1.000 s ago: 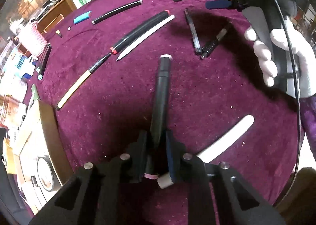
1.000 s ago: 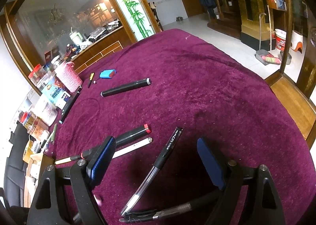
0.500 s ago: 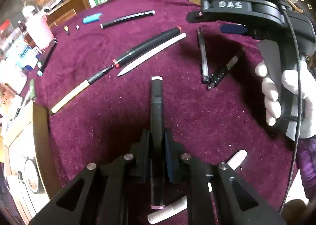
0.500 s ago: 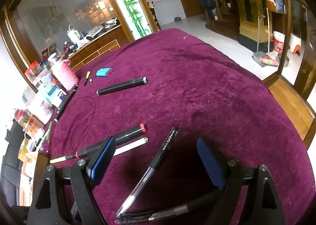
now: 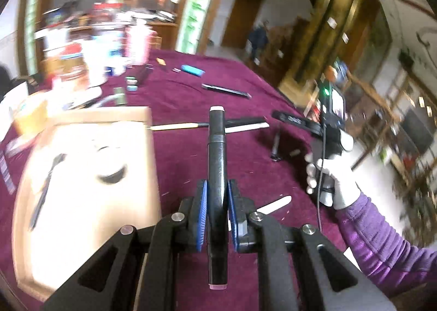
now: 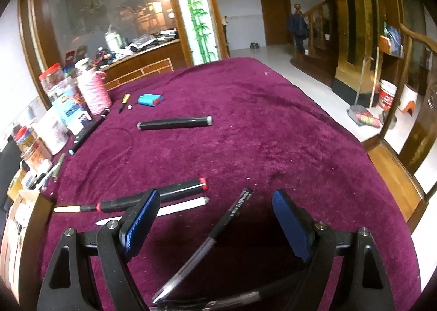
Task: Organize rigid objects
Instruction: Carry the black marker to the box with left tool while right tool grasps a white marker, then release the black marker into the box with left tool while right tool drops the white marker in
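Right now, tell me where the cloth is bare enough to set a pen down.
Barest: the far and right side of the cloth, beyond the black marker, out to the table's edge. A smaller patch lies between that marker and the red-tipped marker. Crowded: the left edge by the jars, and near the right gripper, where the clear pen lies.

We see a big table with a soft purple cloth (image 6: 273, 125). Between our right fingers lies a clear pen (image 6: 207, 242), and a dark pen (image 6: 218, 300) lies across near its tip. Past the left-side finger lie a black marker with a red end (image 6: 164, 195) and a white stick (image 6: 180, 206). Far ahead lie another black marker (image 6: 174, 123) and a blue lighter (image 6: 149, 100). A light wooden tray (image 5: 82, 174) sits left of our left fingers.
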The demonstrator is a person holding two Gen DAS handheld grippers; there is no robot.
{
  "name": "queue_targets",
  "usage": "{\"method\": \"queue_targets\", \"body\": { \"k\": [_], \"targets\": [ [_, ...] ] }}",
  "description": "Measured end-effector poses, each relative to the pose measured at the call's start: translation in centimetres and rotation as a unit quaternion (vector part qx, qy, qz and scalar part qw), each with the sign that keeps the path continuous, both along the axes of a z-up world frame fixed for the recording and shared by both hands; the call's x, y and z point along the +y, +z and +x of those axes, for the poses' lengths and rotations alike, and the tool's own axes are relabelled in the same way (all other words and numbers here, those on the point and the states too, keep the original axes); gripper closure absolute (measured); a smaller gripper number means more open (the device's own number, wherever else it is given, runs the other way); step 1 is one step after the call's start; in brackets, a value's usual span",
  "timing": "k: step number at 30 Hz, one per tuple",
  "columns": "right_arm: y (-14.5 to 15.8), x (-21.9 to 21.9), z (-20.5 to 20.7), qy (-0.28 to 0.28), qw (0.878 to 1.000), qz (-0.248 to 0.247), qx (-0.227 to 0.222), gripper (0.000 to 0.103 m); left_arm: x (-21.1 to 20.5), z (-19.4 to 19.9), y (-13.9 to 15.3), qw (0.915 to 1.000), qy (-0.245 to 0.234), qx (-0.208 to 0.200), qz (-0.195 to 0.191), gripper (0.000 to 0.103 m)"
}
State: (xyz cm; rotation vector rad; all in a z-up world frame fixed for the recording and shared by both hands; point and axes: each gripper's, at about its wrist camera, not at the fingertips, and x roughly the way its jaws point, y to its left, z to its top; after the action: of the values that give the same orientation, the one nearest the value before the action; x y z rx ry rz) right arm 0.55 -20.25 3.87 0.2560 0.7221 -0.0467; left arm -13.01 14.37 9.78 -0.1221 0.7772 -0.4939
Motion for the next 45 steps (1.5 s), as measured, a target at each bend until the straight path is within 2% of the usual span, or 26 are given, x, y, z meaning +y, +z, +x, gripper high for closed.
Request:
{"method": "queue_targets", "body": {
  "k": [2, 4, 5, 8, 10, 12, 14, 16, 18, 21, 24, 27, 32, 34, 37, 39, 42, 45],
  "targets": [
    [0.4, 1.1, -0.7, 0.067, 0.996, 0.048, 0.027, 0.016, 2.5, -0.8, -0.1, 0.9996, 0.023, 0.004, -0.016, 0.089],
    [0.8, 3.7, -2.2, 0.161, 0.983, 0.070, 0.055, 0.016, 4.7, -1.7, -0.2, 0.9990, 0.041, 0.009, -0.017, 0.089],
    [0.9, 5.6, -3.1, 0.221, 0.970, 0.065, 0.074, 0.016, 5.4, -2.1, -0.3, 0.9987, 0.047, 0.010, -0.017, 0.089],
    [0.1, 10.2, -6.0, 0.347, 0.929, 0.016, 0.127, 0.015, 7.3, -2.9, -0.8, 0.9980, 0.057, 0.012, -0.024, 0.089],
    [-0.9, 12.1, -7.4, 0.379, 0.914, -0.019, 0.146, 0.015, 8.0, -3.1, -1.3, 0.9974, 0.061, 0.015, -0.037, 0.089],
    [-1.9, 13.2, -8.1, 0.393, 0.904, -0.050, 0.158, 0.015, 8.2, -3.0, -1.8, 0.9967, 0.064, 0.019, -0.046, 0.089],
    [-2.4, 14.1, -8.6, 0.393, 0.903, -0.086, 0.152, 0.016, 8.5, -3.0, -2.3, 0.9961, 0.066, 0.024, -0.054, 0.089],
    [-2.5, 14.9, -9.3, 0.390, 0.902, -0.116, 0.144, 0.020, 8.5, -2.9, -2.6, 0.9958, 0.068, 0.028, -0.055, 0.089],
    [-2.3, 15.3, -9.9, 0.389, 0.901, -0.134, 0.135, 0.042, 8.7, -2.9, -3.0, 0.9954, 0.071, 0.033, -0.055, 0.089],
    [-2.0, 15.9, -11.3, 0.394, 0.899, -0.144, 0.125, 0.068, 9.3, -2.8, -3.3, 0.9945, 0.081, 0.038, -0.056, 0.089],
    [-2.0, 15.9, -11.9, 0.389, 0.904, -0.133, 0.119, 0.080, 9.8, -2.6, -3.4, 0.9938, 0.088, 0.041, -0.055, 0.089],
    [-1.9, 15.9, -11.6, 0.383, 0.912, -0.091, 0.120, 0.089, 9.9, -2.3, -3.7, 0.9936, 0.092, 0.047, -0.045, 0.089],
    [-1.6, 15.7, -11.3, 0.374, 0.920, 0.004, 0.118, 0.089, 10.4, -0.8, -4.7, 0.9919, 0.099, 0.073, -0.031, 0.089],
    [-1.1, 15.7, -11.0, 0.368, 0.921, 0.040, 0.117, 0.089, 10.3, -0.1, -4.8, 0.9916, 0.102, 0.079, -0.013, 0.089],
    [-0.1, 15.9, -10.2, 0.362, 0.919, 0.105, 0.115, 0.089, 10.3, 1.3, -4.8, 0.9912, 0.100, 0.085, 0.016, 0.089],
    [0.8, 16.9, -9.6, 0.363, 0.913, 0.145, 0.116, 0.089, 10.5, 2.6, -5.0, 0.9898, 0.102, 0.096, 0.026, 0.089],
    [1.7, 19.1, -8.8, 0.369, 0.905, 0.175, 0.122, 0.089, 11.0, 4.7, -5.8, 0.9867, 0.103, 0.121, 0.033, 0.089],
    [2.2, 22.2, -8.0, 0.375, 0.902, 0.173, 0.128, 0.089, 11.6, 6.9, -7.0, 0.9815, 0.112, 0.151, 0.038, 0.089]
  ]
}}
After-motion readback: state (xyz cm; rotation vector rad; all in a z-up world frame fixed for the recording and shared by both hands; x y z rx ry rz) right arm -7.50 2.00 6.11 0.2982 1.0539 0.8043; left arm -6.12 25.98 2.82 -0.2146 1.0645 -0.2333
